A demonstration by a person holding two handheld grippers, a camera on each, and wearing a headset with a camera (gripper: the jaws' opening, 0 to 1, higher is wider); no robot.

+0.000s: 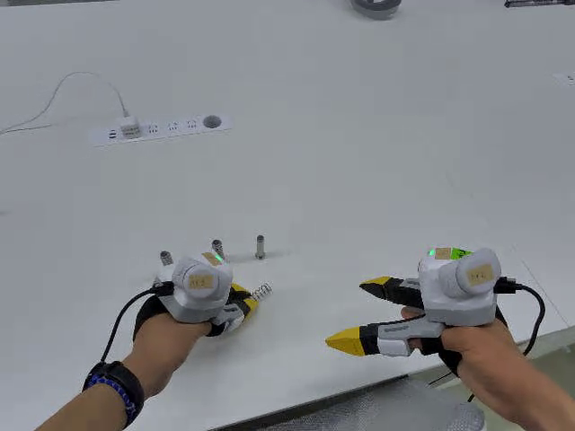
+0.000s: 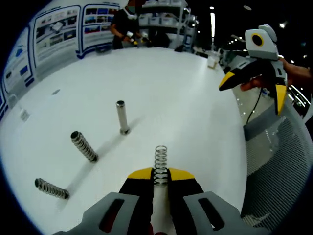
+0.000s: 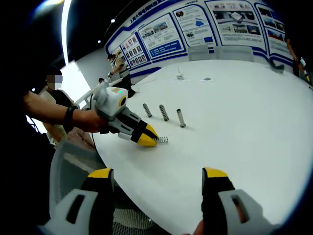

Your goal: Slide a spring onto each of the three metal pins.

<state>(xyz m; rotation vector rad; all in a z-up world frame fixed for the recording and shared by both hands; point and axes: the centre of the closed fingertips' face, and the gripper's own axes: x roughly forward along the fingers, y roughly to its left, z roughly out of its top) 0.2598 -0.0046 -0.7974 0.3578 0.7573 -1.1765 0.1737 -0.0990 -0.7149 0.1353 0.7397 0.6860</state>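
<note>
Three metal pins stand upright on the white table. The two left pins (image 2: 83,146) (image 2: 51,188) wear springs; the right pin (image 2: 121,116) (image 1: 260,246) (image 3: 180,118) is bare. My left gripper (image 2: 158,175) (image 1: 249,302) (image 3: 147,140) is shut on a spring (image 2: 160,160) (image 1: 261,291) (image 3: 162,140), which sticks out forward past the yellow tips, just short of the bare pin. My right gripper (image 1: 361,313) (image 3: 159,178) is open and holds nothing, off to the right near the table's front edge.
A white power strip (image 1: 162,128) with a plugged cable lies at the far left of the table (image 1: 359,162). A grey round object (image 1: 375,7) sits at the far edge. A mesh chair back (image 2: 279,161) is below the table's front edge. People stand in the background.
</note>
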